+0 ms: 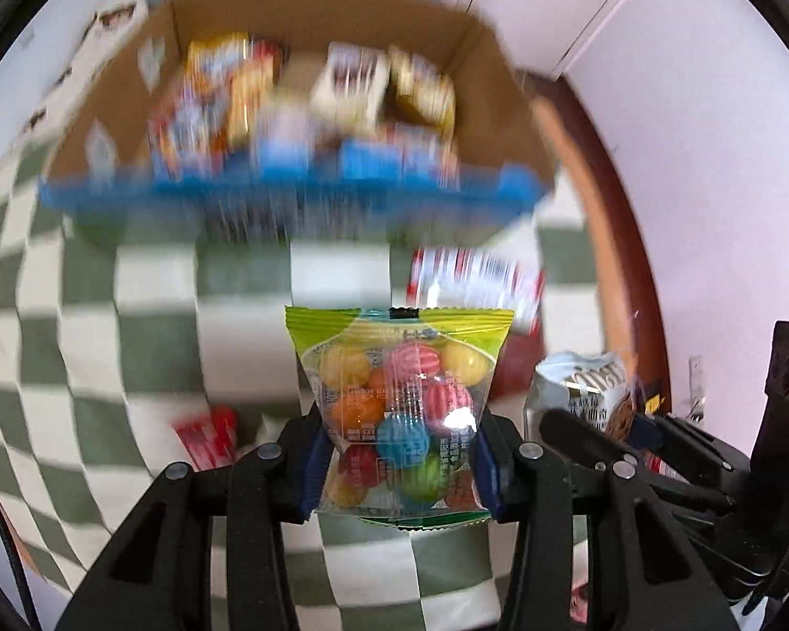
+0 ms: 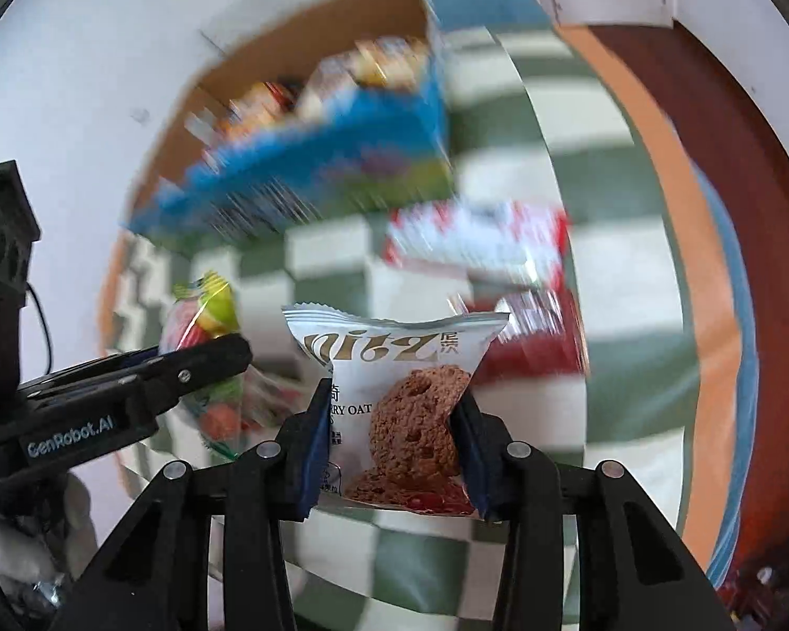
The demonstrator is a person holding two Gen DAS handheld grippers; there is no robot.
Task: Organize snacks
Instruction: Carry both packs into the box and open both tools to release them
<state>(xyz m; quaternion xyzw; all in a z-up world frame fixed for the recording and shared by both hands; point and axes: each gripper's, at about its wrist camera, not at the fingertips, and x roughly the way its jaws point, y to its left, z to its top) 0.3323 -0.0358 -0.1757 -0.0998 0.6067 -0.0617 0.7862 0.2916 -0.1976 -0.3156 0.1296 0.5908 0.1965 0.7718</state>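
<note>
The left gripper [image 1: 401, 465] has its fingers clenched on a clear candy bag [image 1: 400, 410] of coloured balls, lifted above the checkered table [image 1: 131, 347]. Just beside it, the right gripper [image 2: 389, 452] grasps a silver cookie packet [image 2: 394, 399] between its fingers, also clear of the cloth. Farther on, a red-and-white snack pack [image 1: 478, 278] lies on the table. Beyond that stands a blue-fronted cardboard box [image 1: 310, 194], blurred, with assorted snack packets [image 1: 315, 100] heaped inside it.
</note>
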